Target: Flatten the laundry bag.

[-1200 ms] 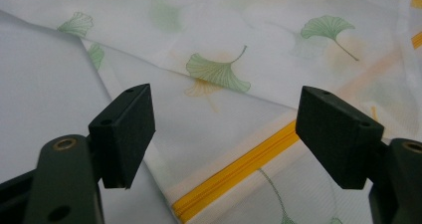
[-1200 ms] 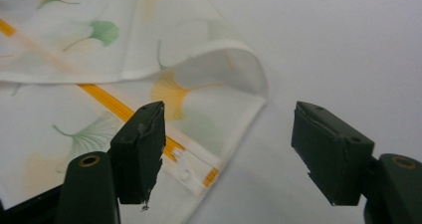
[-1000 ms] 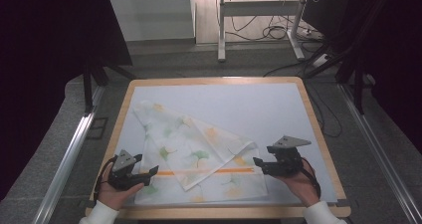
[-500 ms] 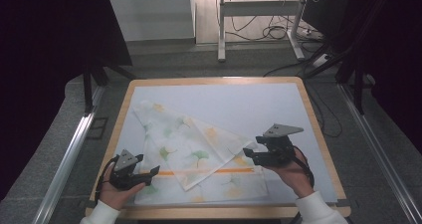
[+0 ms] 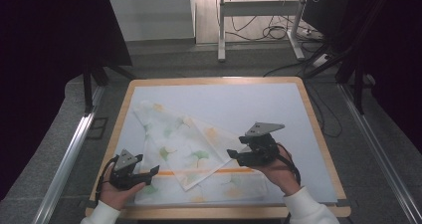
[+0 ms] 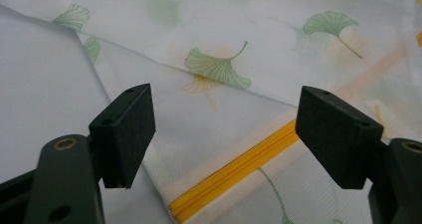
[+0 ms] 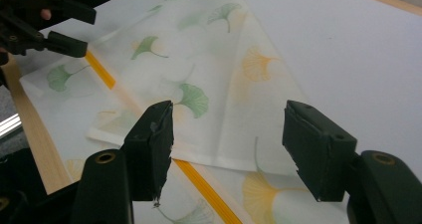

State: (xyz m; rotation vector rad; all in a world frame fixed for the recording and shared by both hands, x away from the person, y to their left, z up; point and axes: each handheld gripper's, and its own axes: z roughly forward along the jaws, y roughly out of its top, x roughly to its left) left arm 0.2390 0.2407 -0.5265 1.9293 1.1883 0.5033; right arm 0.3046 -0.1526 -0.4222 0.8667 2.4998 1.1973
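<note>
A thin white cloth printed with green and orange ginkgo leaves (image 5: 189, 154) lies partly folded on the pale tabletop (image 5: 278, 104), its yellow stripe (image 6: 239, 171) along the near edge. The left hand-held gripper (image 5: 152, 170) and the right hand-held gripper (image 5: 233, 156) both hover with jaws apart at opposite ends of that stripe, seemingly poised to pinch the cloth for another fold.

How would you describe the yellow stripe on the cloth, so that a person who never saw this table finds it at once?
On the wooden-edged table lies a thin white cloth printed with green and orange leaves, partly folded over itself. Near its front edge, between the left gripper and the right gripper, runs the yellow stripe. It is the cloth's one solid, straight band of colour.
</note>
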